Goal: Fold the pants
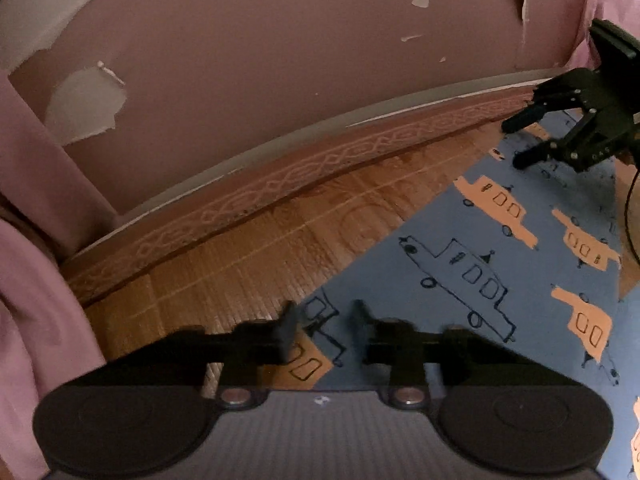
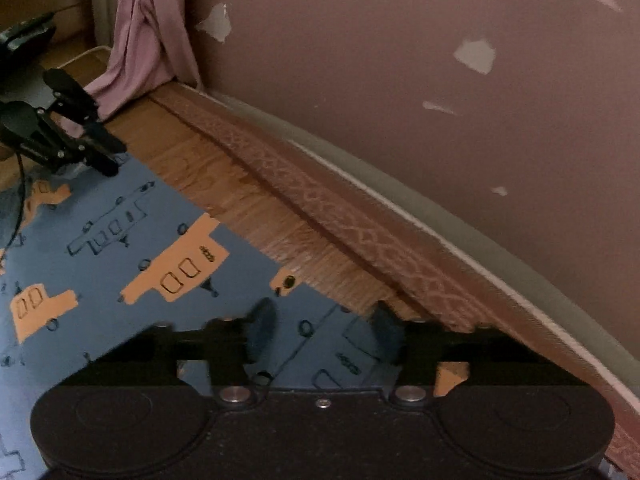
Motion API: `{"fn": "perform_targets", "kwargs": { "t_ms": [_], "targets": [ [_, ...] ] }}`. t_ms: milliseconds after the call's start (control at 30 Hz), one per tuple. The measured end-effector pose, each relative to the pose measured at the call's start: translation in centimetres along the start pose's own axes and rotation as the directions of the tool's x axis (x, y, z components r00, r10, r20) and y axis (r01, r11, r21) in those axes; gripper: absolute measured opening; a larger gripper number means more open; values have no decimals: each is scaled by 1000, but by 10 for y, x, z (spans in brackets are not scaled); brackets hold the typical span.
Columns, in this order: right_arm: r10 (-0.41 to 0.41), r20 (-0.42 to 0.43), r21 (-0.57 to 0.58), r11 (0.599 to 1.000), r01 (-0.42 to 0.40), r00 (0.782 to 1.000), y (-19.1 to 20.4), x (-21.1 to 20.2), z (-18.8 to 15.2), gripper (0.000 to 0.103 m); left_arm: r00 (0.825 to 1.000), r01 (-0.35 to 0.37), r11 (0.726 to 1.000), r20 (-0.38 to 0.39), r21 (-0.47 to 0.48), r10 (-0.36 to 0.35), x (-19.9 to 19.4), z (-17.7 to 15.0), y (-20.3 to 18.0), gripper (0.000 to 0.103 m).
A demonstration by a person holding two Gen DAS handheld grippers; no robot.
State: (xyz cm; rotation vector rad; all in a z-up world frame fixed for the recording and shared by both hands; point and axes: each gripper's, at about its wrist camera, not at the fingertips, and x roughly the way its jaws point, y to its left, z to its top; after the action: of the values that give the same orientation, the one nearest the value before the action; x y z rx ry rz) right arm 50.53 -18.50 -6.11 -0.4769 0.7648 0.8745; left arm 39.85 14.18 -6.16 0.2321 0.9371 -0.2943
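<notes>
**Fold pants: both grippers positioned at the far edge, grasp pending**

The pants (image 1: 500,248), blue fabric printed with orange and outlined vehicles, lie flat on a woven brown mat (image 1: 248,248) that runs along a peeling mauve wall (image 1: 280,60). A pink curtain (image 1: 36,300) hangs at the left.

The left hand-held gripper (image 1: 322,330) is released, its jaws apart, hovering over the left corner of the fabric edge; one finger sits above the mat, the other above the cloth. The right hand-held gripper (image 2: 324,330) is likewise released, jaws spread above the right corner of the same edge. Whether either fingertip touches the cloth cannot be determined.

Judged step: approach to the first grasp. No fold is visible in the part of the garment in view.

The next move appears to require lowering both grippers onto the fabric edge, closing on both corners together, then lifting evenly so the cloth carries over without bunching.
</notes>
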Motion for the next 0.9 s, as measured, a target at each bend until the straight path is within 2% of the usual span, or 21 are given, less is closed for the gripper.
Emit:
{"fn": "perform_targets", "kwargs": {
  "t_ms": [67, 100, 167, 300, 400, 500, 567, 667, 767, 833, 867, 900],
  "targets": [
    [-35, 22, -38, 999, 35, 999, 6, -6, -6, 26, 1000, -24, 1000, -3, 4, 24, -1, 2, -4, 7],
    [-39, 28, -52, 998, 40, 999, 9, -8, -8, 12, 999, -36, 999, -3, -2, 36, -2, 2, -5, 4],
    [-53, 34, -80, 995, 56, 998, 17, -9, -11, 3, 998, -65, 998, 8, -26, 66, -5, 1, -8, 3],
    [-133, 63, -105, 985, 139, 989, 29, -8, -5, 1, 985, -162, 986, 54, -37, 163, -13, 3, -15, 3],
    [-232, 150, -93, 964, 248, 961, 32, -12, 12, 1, 959, -252, 966, 119, -64, 258, -25, 11, -18, 3],
    [-300, 206, -76, 944, 321, 932, 33, -6, 32, 1, 922, -339, 933, 155, -120, 355, -28, 20, -15, 3],
    [-311, 196, -92, 938, 333, 930, 33, 10, 43, 1, 919, -357, 922, 119, -151, 376, -19, 25, -8, 3],
    [-314, 146, -117, 936, 332, 938, 36, 38, 50, 1, 929, -345, 921, 71, -179, 362, -1, 24, 3, 5],
    [-303, 98, -110, 943, 313, 948, 33, 54, 50, 4, 941, -317, 929, 55, -193, 333, 5, 16, 16, 22],
    [-267, 115, -67, 959, 276, 957, 25, 49, 52, 16, 945, -291, 933, 87, -214, 315, -4, 10, 27, 73],
    [-217, 130, -35, 974, 223, 967, 20, 43, 52, 32, 946, -273, 936, 115, -221, 303, -11, 6, 30, 79],
    [-159, 151, -8, 987, 162, 976, 16, 38, 53, 49, 946, -254, 941, 144, -225, 290, -17, 2, 35, 80]
  ]
}}
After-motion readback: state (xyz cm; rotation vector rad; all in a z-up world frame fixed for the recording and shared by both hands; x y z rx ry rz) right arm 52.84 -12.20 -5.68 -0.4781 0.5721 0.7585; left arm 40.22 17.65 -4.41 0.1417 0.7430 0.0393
